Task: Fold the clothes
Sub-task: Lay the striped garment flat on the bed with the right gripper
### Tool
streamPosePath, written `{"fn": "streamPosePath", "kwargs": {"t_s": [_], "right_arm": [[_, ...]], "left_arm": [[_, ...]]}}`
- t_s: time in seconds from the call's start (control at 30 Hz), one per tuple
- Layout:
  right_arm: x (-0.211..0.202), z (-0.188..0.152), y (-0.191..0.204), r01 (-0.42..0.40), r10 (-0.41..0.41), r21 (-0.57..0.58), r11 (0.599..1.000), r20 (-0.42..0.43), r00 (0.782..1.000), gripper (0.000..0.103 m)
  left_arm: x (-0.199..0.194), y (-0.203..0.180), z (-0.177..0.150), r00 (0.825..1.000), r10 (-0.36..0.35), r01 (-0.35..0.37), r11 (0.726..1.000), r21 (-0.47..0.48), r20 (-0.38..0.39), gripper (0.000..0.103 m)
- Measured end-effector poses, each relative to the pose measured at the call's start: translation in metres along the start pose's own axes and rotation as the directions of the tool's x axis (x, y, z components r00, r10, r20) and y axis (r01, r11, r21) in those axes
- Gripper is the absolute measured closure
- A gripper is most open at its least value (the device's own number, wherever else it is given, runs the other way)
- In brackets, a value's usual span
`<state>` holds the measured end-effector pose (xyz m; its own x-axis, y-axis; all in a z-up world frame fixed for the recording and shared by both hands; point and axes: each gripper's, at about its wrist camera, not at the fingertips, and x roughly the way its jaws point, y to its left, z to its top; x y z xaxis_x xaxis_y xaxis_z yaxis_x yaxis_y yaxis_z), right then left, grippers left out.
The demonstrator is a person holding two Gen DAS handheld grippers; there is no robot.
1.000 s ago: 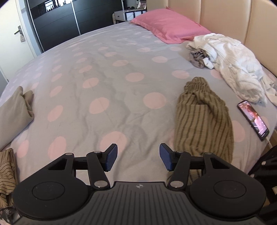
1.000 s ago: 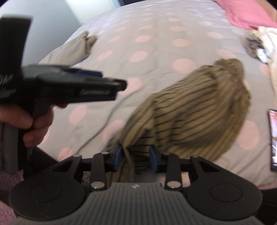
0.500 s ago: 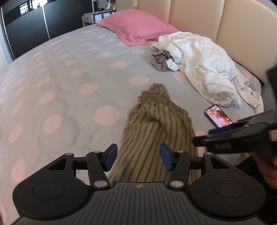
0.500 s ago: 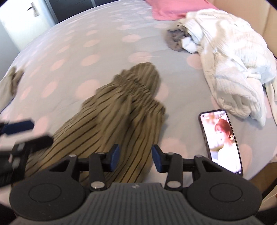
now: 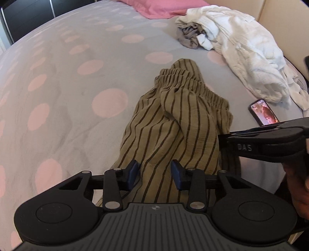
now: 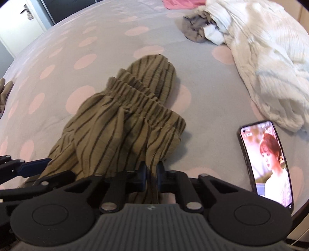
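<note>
Olive striped trousers (image 5: 179, 123) with an elastic waistband lie crumpled on the grey bedspread with pink dots (image 5: 77, 92). My left gripper (image 5: 155, 174) is open, its blue pads on either side of the trouser fabric near the bed's front edge. My right gripper (image 6: 151, 176) is shut on a fold of the trousers' (image 6: 123, 123) right edge; it also shows from the side in the left wrist view (image 5: 266, 142). The left gripper shows at the lower left of the right wrist view (image 6: 29, 168).
A pile of white clothes (image 5: 243, 48) with a grey garment (image 5: 188, 36) lies at the back right. A lit phone (image 6: 267, 164) lies on the bed right of the trousers. A pink pillow (image 5: 160, 7) is at the headboard. A beige garment (image 6: 4, 92) lies far left.
Both grippers moved closer over the trousers. The right gripper, open half a second ago, has shut on the trouser fabric. The left gripper stays open, now straddling the fabric.
</note>
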<state>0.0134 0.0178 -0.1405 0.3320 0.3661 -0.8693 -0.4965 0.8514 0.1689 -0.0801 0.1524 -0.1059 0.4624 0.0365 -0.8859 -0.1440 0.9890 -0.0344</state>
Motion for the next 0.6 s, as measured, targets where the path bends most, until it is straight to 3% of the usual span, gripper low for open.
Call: {"fn": "streamPosePath", "kwargs": {"t_s": [0.13,0.27,0.47,0.6], "right_arm": [[-0.024,-0.003,0.019,-0.058,0.061,-0.058,0.997,0.065,0.996,0.098],[-0.044,-0.016,0.056,-0.145,0.162,-0.179,0.973,0.087,0.983,0.098],[-0.063,-0.055,0.116,-0.217,0.255,-0.406,0.888,0.041,0.966,0.099],[-0.069,-0.081,0.145,-0.278,0.306,-0.495,0.823,-0.027,0.952,0.098]], "left_arm": [[-0.023,0.015,-0.001,0.999,-0.013,0.016,0.998,-0.059,0.046,0.068],[-0.049,0.034,-0.002,0.996,0.031,-0.021,0.993,-0.117,0.082,0.067],[-0.085,0.054,-0.012,0.990,0.069,-0.046,0.984,-0.174,0.126,0.061],[-0.098,0.056,-0.021,0.990,0.043,-0.017,0.983,-0.184,0.134,0.059]]}}
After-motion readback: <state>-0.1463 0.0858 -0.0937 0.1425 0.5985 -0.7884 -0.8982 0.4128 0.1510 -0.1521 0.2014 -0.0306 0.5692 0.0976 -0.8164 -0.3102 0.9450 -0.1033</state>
